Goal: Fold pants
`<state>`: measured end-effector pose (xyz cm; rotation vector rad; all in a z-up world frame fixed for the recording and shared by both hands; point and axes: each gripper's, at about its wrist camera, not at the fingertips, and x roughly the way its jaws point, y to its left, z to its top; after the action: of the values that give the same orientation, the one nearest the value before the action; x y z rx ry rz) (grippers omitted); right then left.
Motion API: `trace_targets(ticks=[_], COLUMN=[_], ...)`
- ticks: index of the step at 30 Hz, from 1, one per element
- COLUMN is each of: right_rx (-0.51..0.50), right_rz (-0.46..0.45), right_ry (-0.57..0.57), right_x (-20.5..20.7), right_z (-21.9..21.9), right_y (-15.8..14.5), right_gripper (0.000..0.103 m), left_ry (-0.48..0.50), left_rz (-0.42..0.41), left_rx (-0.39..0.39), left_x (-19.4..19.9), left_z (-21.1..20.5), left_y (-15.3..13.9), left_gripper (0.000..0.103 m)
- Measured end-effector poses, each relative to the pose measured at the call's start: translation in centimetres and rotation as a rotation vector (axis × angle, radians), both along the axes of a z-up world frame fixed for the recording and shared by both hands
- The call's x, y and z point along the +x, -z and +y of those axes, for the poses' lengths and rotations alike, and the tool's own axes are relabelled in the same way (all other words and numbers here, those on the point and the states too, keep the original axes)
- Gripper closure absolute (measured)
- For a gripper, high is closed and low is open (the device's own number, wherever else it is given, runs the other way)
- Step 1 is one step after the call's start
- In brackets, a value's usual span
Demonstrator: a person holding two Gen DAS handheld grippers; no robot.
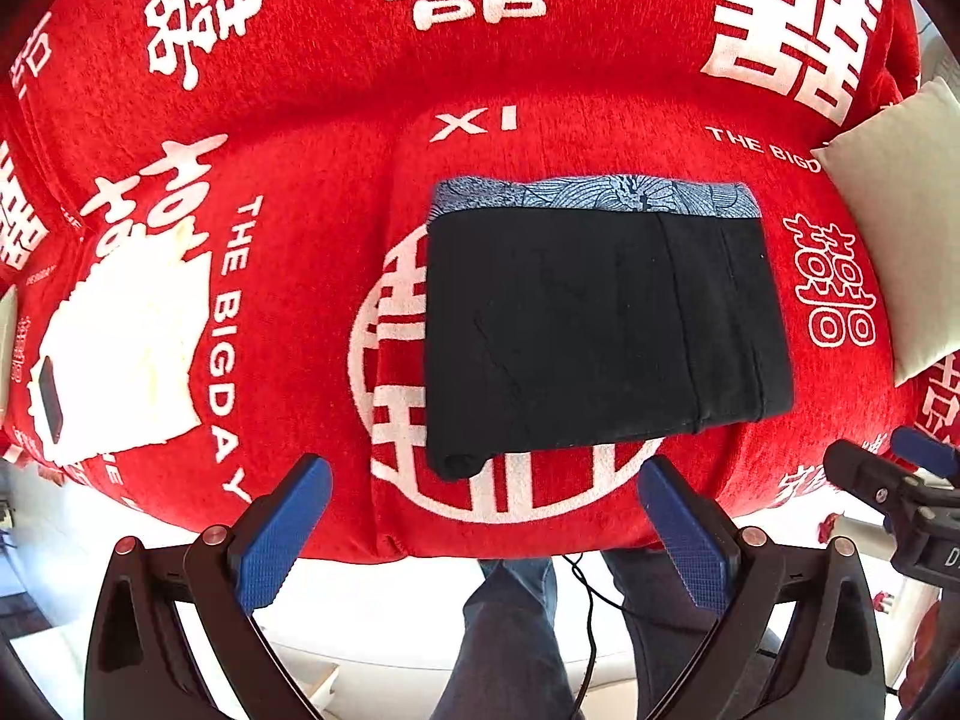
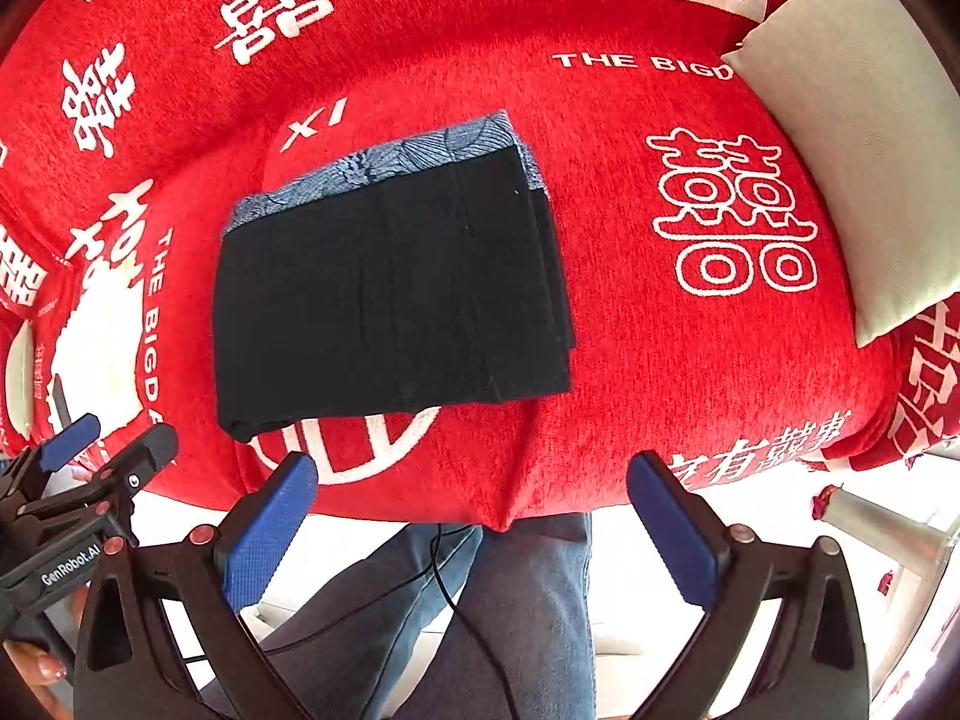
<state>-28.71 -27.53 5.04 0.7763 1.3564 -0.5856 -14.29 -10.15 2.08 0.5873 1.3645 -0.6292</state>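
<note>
The black pants point(image 1: 600, 330) are laid as a compact folded rectangle on the red cover point(image 1: 300, 120), so the folding appears finished. Both the left gripper point(image 1: 483, 531) and the right gripper point(image 2: 474, 525) are held above it, fingers spread wide and empty, nothing left to grasp.

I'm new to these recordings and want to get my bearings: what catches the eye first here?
The bright red cover printed with big white characters fills both views. On its middle lies the black pants folded into a neat rectangle, with a blue patterned cloth showing along the far edge. Both tongs, left and right, hang open and empty over the near edge.
</note>
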Motion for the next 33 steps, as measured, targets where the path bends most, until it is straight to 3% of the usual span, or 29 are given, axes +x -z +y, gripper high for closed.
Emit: trace_targets(ticks=[20,33], right_rx=[-0.095,-0.118], right_rz=[-0.01,0.006], right_ry=[-0.037,-0.05], right_x=[3.1,3.3], right_z=[2.1,3.0], right_y=[-3.5,-4.2], right_gripper=[0.0,0.0], left_ry=[0.021,0.008], left_rz=[0.003,-0.002], left_rx=[-0.022,-0.026], left_x=[0.1,0.2], left_z=[1.0,1.4], left_y=[-1.6,-2.2], left_gripper=[0.0,0.0])
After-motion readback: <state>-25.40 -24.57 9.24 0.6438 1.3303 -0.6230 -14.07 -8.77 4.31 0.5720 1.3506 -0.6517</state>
